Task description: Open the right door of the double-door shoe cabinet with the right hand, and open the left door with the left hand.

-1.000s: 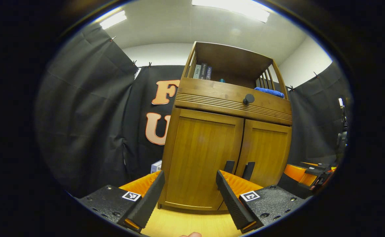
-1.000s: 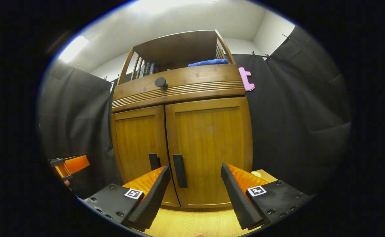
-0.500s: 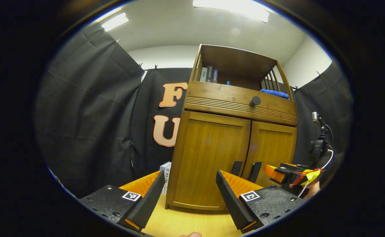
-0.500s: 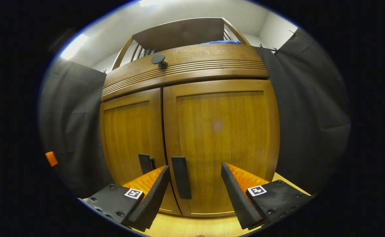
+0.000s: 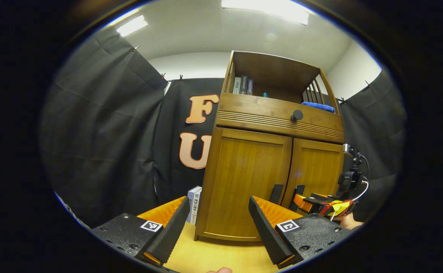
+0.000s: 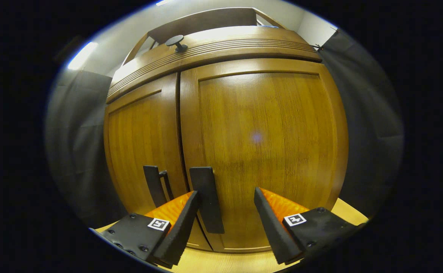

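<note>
I've got the shoe cabinet (image 6: 221, 144) right in front of my right gripper (image 6: 225, 212), close up, both doors shut. The right door (image 6: 259, 151) takes up most of the right gripper view, the left door (image 6: 141, 148) sits beside it. My right gripper's fingers are spread wide, nothing between them but the door panel. The right door's black handle (image 6: 207, 199) stands just beside the tip of the finger (image 6: 179, 227) nearer the doors' seam, at the inner edge of that finger; I cannot tell whether they touch. The left door's handle (image 6: 154, 185) sits just past it, on the far side of the seam.

In the left gripper view, my left gripper (image 5: 217, 223) hangs back from the cabinet's front, fingers wide apart, holding nothing. I can see the right gripper (image 5: 320, 204) from here, low at the cabinet's front near the two handles. A black knob (image 5: 297, 115) sticks out of the drawer above the doors. Books (image 5: 242, 85) and a blue cloth (image 5: 318, 107) sit on the cabinet's open shelf. A small box (image 5: 194, 204) stands by the cabinet's lower corner.
</note>
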`<state>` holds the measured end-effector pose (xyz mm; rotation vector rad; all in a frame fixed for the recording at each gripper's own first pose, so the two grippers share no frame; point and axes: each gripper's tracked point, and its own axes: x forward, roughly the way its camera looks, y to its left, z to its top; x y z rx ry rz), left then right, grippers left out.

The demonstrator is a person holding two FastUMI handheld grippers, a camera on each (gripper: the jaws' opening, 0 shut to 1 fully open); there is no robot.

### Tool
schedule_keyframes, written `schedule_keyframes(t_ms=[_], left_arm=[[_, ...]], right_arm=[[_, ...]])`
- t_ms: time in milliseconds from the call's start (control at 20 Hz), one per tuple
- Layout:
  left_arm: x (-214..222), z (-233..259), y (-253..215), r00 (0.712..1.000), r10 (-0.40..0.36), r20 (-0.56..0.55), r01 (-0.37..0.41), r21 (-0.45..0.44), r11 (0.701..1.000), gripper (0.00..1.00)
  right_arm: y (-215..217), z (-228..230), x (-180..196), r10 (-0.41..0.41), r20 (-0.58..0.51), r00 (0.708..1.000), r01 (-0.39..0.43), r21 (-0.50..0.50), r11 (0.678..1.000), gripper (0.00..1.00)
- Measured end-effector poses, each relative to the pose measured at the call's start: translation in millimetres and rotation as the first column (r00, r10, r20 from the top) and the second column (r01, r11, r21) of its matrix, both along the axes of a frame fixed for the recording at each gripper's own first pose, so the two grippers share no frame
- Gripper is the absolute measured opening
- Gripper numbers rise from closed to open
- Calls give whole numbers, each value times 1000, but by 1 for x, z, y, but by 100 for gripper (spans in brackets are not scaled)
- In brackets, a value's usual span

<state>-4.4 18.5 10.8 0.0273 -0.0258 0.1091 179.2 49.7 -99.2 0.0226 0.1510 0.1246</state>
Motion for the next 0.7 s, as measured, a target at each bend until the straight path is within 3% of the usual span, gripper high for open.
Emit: schedule_keyframes(t_ms=[50,100,250,300,350,500,550,700], left_arm=[[1,-1,-2,1000,-5,-3,5,-1,1000,94],[3,-2,-3,1000,-11,-8,11,-3,1000,94],[6,-3,-5,1000,-22,-12,22,-6,1000,95],[5,-3,-6,1000,-25,-12,25,-5,1000,95],[6,-2,-5,1000,-25,-11,25,-3,1000,95],[6,-2,0,1000,-13,-3,13,-2,1000,95],[5,-2,3,1000,-7,-1,7,-4,1000,95],[9,-7,9,1000,5,-11,-5,-10,1000,98]], right_arm=[[1,0,1,1,-3,1000,-1,-9,1000,84],[2,-2,1,9,-12,1000,-9,-22,1000,94],[3,-10,6,9,-31,999,-10,-41,999,93],[1,-16,9,-13,-50,999,10,-58,998,82],[2,-23,13,-24,-65,998,19,-68,998,81],[-4,-23,17,-82,-52,995,77,-96,992,84],[-5,-23,19,-94,-44,995,89,-111,990,89],[0,-25,19,-93,-29,995,89,-127,988,87]])
